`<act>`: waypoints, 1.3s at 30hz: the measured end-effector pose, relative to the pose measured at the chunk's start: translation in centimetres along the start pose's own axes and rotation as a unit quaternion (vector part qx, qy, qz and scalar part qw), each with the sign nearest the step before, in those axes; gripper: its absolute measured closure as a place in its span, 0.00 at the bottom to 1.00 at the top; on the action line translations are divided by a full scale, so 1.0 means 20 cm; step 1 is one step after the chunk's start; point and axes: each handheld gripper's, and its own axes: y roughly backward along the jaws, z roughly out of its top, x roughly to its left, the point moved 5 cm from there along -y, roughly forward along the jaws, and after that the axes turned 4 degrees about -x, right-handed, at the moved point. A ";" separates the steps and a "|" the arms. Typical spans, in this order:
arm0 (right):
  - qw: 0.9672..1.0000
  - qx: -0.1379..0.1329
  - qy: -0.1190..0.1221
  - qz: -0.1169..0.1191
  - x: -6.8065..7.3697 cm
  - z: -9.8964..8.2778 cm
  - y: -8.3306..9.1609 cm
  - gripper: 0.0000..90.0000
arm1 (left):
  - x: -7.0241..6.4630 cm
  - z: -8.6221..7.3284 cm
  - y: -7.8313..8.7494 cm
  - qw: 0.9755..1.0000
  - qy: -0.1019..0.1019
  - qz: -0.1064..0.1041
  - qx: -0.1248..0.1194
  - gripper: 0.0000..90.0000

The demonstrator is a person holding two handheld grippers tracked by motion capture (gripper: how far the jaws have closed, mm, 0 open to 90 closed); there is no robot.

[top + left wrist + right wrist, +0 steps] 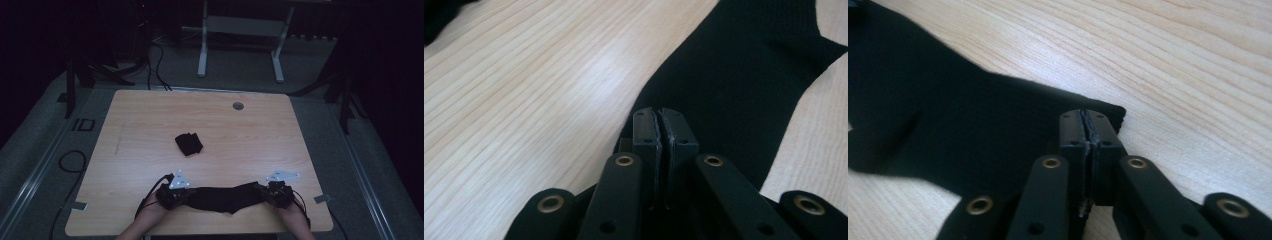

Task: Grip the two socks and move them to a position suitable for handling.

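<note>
A light wooden table [150, 115] bears two things — a folded black bundle [189, 143] mid-table, a black sock [225, 197] stretched along the near edge.

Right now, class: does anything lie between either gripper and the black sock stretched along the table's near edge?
Nothing visible does. The left gripper and right gripper are each shut on an end of the black sock.

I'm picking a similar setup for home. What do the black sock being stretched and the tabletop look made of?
The sock looks like soft knit fabric, matte black; it drapes limp between the left gripper and right gripper and shows no sheen. The table looks like light wood or wood-look laminate: fine parallel grain lines with a smooth, slightly glossy reflection. Which of the two I cannot tell.
</note>
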 end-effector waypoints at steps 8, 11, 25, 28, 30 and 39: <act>1.000 -0.008 0.016 0.001 0.02 -0.03 0.02 0.91 | 0.00 -0.03 0.04 1.000 -0.004 0.007 0.000 0.95; 1.000 -0.010 0.014 0.005 0.04 -0.04 0.02 0.91 | 0.02 -0.04 0.04 1.000 -0.001 0.015 -0.004 0.95; 0.999 -0.001 0.036 0.008 0.09 -0.04 0.02 0.83 | 0.04 -0.04 0.05 1.000 0.016 0.011 -0.007 0.87; 0.998 -0.018 0.056 0.026 0.14 0.04 0.06 0.76 | 0.02 0.00 0.14 0.999 0.020 0.010 -0.041 0.62; 0.998 -0.024 0.057 0.033 0.14 0.10 0.07 0.74 | 0.02 0.01 0.19 0.998 0.027 0.014 -0.064 0.57; 0.994 -0.047 0.066 0.067 0.13 0.39 0.00 0.68 | 0.13 -0.08 0.30 0.994 0.043 0.052 -0.088 0.52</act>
